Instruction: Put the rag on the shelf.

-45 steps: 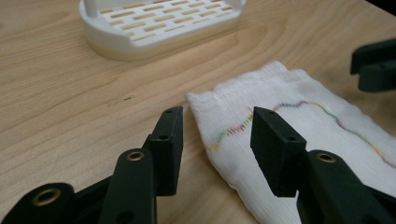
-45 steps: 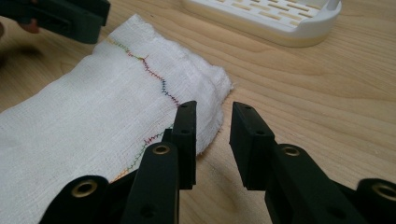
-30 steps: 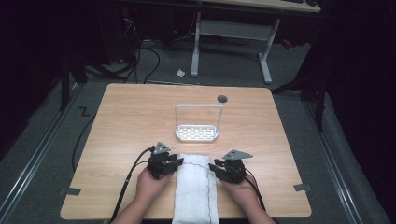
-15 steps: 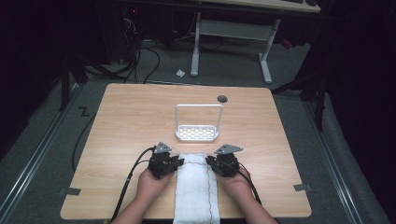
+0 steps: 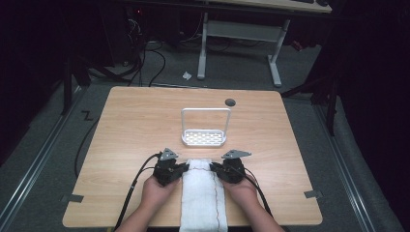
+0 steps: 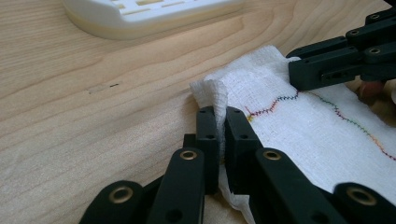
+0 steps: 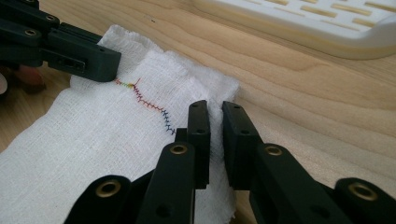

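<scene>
Forearms come in low from the near edge of the table (image 5: 121,116), side by side, each hand wrapped around a black gripper with its cable trailing back toward the person. The left gripper (image 5: 180,170) sits at the left far corner of a white cloth (image 5: 202,193), and its own view shows the jaws pressed nearly together with a fold of the cloth's edge (image 6: 212,93) pinched up between them. The right gripper (image 5: 217,170) mirrors it at the right far corner, jaws likewise closed on the cloth's border (image 7: 215,100). The cloth is a long folded strip of loose white weave with a wavy line of coloured stitching, lying flat between the two hands and running back to the near edge. Just beyond it stands a white slotted rack (image 5: 205,137) with a tall hoop handle, apart from the cloth. The tabletop is pale wood with a dark round cap (image 5: 230,102) near its far edge. Around it lies grey carpet, dim, with cables and the white legs of another desk (image 5: 273,53) behind.
</scene>
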### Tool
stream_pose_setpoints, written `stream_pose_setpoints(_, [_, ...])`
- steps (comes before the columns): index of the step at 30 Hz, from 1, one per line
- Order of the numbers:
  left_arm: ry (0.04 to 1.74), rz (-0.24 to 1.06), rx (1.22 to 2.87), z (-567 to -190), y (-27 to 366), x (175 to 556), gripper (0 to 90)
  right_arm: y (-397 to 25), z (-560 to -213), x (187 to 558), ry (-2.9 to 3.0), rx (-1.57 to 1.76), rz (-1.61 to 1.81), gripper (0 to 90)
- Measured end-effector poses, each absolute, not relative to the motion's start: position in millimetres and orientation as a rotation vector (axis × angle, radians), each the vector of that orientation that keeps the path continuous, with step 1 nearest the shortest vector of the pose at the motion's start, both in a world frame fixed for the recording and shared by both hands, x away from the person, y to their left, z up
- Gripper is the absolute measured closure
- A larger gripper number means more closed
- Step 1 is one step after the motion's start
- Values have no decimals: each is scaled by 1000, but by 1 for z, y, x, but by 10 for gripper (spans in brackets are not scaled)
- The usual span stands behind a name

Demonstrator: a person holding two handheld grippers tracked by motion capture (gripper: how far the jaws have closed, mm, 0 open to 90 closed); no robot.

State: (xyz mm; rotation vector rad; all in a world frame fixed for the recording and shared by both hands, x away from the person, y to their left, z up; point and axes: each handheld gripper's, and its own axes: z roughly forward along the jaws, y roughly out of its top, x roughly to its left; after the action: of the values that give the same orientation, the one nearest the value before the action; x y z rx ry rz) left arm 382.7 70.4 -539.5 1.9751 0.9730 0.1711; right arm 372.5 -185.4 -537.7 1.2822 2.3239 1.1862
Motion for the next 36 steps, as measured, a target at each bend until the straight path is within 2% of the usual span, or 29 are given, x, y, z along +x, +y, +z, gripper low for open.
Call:
stream_pose_setpoints(4, [922, 244, 1961, -535, 69, 375, 861, -185, -533, 363, 2264, 1229, 1199, 837])
stream_pose_setpoints(7, [937, 234, 1885, -528, 70, 368, 862, -186, -523, 355, 2216, 1191, 1228, 836])
stream_pose_setpoints(15, [887, 283, 1802, -487, 69, 359, 864, -189, -491, 338, 2100, 1073, 1303, 835])
stream_pose_setpoints(36, [789, 384, 1693, -407, 73, 364, 866, -190, -409, 337, 1900, 942, 1394, 836])
